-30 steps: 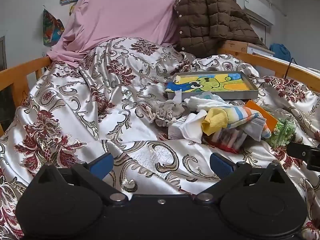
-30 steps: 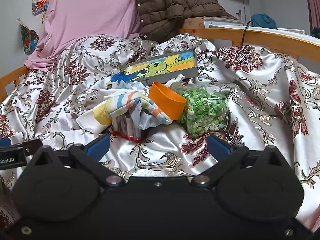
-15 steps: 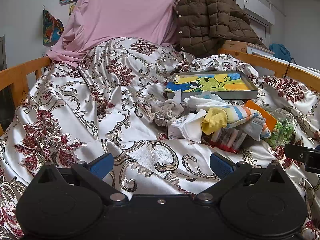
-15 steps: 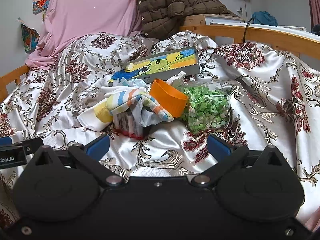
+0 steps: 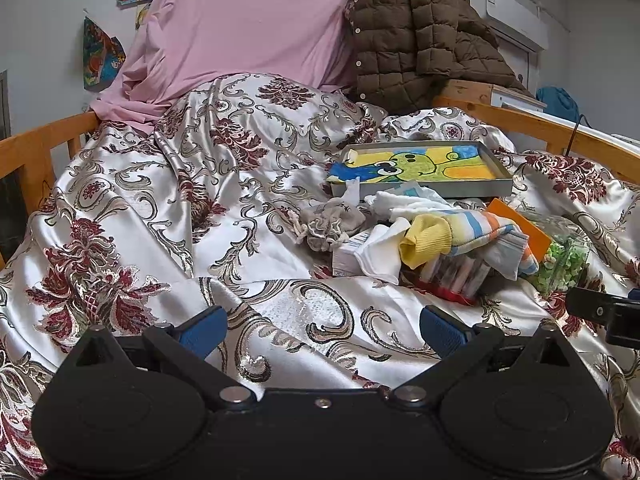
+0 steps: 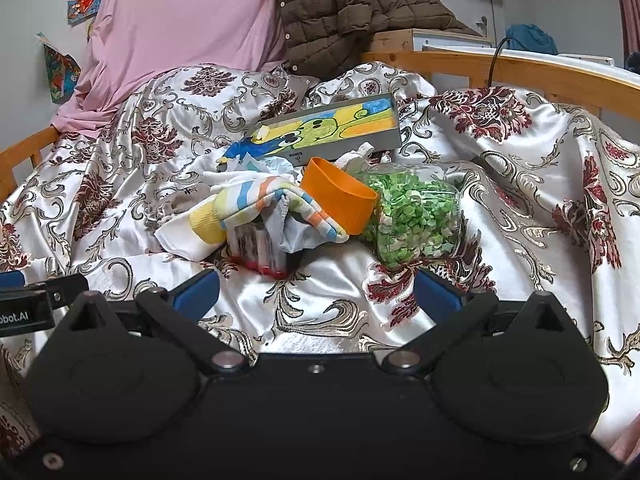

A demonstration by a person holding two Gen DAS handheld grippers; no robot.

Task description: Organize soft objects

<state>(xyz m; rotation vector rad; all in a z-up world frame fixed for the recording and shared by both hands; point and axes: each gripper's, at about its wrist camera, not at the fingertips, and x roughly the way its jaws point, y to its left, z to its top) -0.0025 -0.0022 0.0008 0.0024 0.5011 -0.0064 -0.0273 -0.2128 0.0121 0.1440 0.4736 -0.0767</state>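
Since a second ago the right gripper (image 6: 316,294) has eased nearer the pile: in its view the striped sock (image 6: 276,204) and the jar of green bits (image 6: 412,212) sit slightly larger and higher. The left wrist view is almost unchanged — the right gripper's black body at its right edge has shifted only a little.

The only clear writing is "bot.AI" in white on the left gripper's housing, seen at the left edge of the right wrist view. A small label on the front wall of the grey tray (image 6: 384,140) is too small to read.

The left gripper (image 5: 322,326) is spread wide, its blue pads (image 5: 202,330) hanging just over the bedspread (image 5: 160,208) with nothing between them. The right gripper is likewise released, grasping nothing, its pads (image 6: 434,294) low over the satin just in front of the pile.

The soft things lie in a heap in front of the tray, which carries a green cartoon drawing. The striped sock, with a yellow cuff (image 5: 426,238), is draped over a red-based pack of tubes (image 5: 452,276). A white cloth (image 5: 380,252) lies over a small box just left of the sock, a grey drawstring pouch (image 5: 332,224) lies farther left, and more white fabric (image 5: 408,202) is bunched against the tray's front — the orange lid (image 6: 340,196) of the jar touches the sock's right side.
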